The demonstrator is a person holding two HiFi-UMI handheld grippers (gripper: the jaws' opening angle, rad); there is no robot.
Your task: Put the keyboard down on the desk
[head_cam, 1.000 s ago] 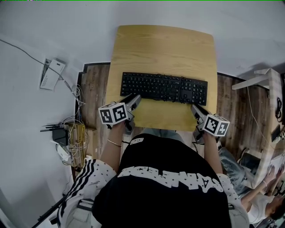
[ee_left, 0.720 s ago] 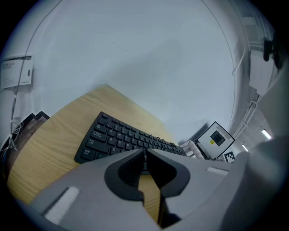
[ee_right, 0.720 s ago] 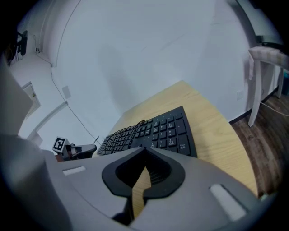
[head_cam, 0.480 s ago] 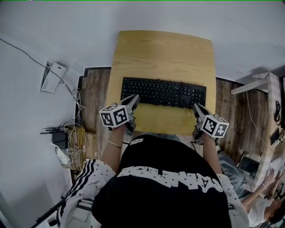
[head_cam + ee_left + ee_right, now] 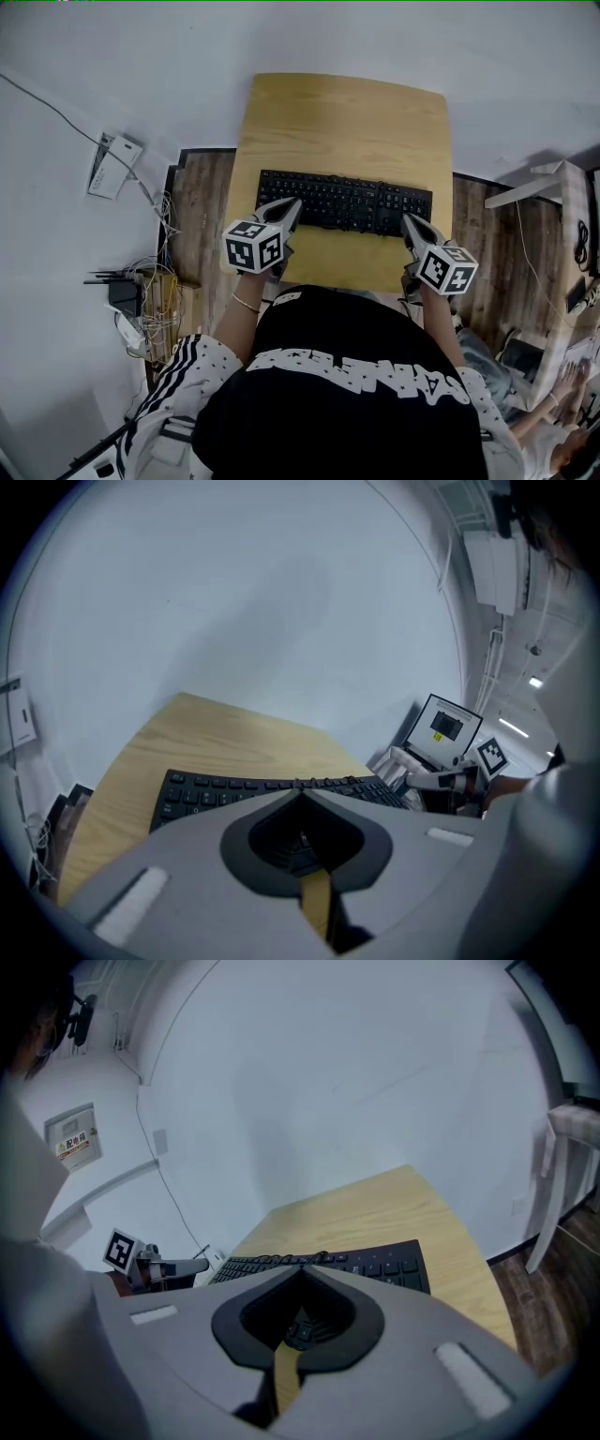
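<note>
Keyboard [image 5: 345,202] lies flat on the desk [image 5: 347,122], long side running left to right, on the near half of the top, with bare wood beyond it and a strip of wood on my near side. My left gripper [image 5: 286,208] is at the keyboard's near-left corner. In the left gripper view its fingers are pressed tip to tip with nothing between them, and the keys show just past the tips. My right gripper [image 5: 410,223] is at the near-right corner. Its fingers are also fully together and empty in the right gripper view, with the keyboard's right end just beyond them. Both point forward and down at the near edge. From the head view the tips overlap that edge, but I can't be sure whether they touch the keys or sit just above them, probably above. Each gripper view catches the other gripper off to the side past the keyboard. A white wall [image 5: 356,37] is behind the desk and a wood floor [image 5: 202,187] on both sides. On the floor to the left are a cable tangle [image 5: 155,291] and a black router [image 5: 122,284], and a white box [image 5: 111,159] is on the wall further out. At far right are a white table [image 5: 544,173] and another person [image 5: 553,412] at the near-right corner.
</note>
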